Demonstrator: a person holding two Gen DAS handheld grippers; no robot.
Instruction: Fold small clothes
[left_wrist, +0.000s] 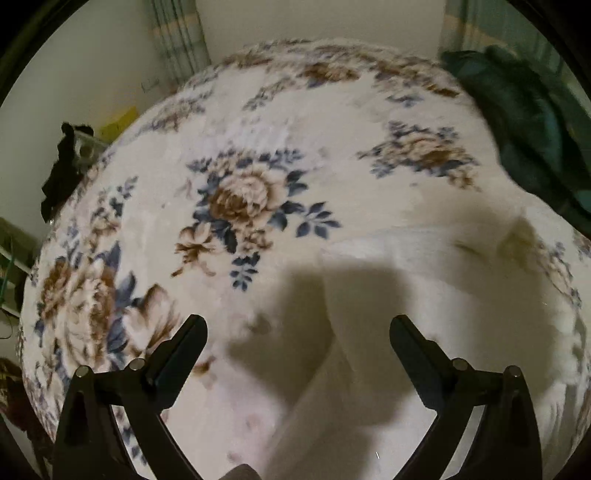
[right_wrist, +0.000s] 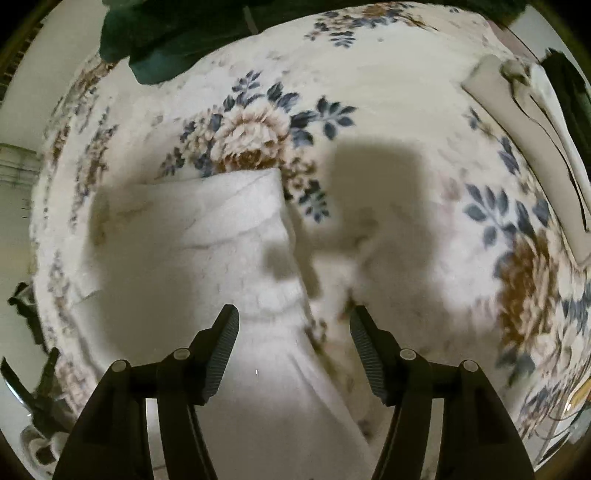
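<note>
A small white garment (left_wrist: 443, 295) lies flat on a floral blanket (left_wrist: 258, 110). In the left wrist view it fills the lower right, and its left edge runs between my fingers. My left gripper (left_wrist: 297, 328) is open and empty just above that edge. In the right wrist view the white garment (right_wrist: 207, 236) lies left of centre, with its right edge running down between my fingers. My right gripper (right_wrist: 294, 319) is open and empty over that edge. Both gripper shadows fall on the cloth.
A dark green garment (left_wrist: 524, 122) lies at the blanket's far right edge; it also shows in the right wrist view (right_wrist: 177, 33) at the top left. A folded beige cloth (right_wrist: 524, 122) lies at the right. Black items (left_wrist: 62, 166) stand beside the bed.
</note>
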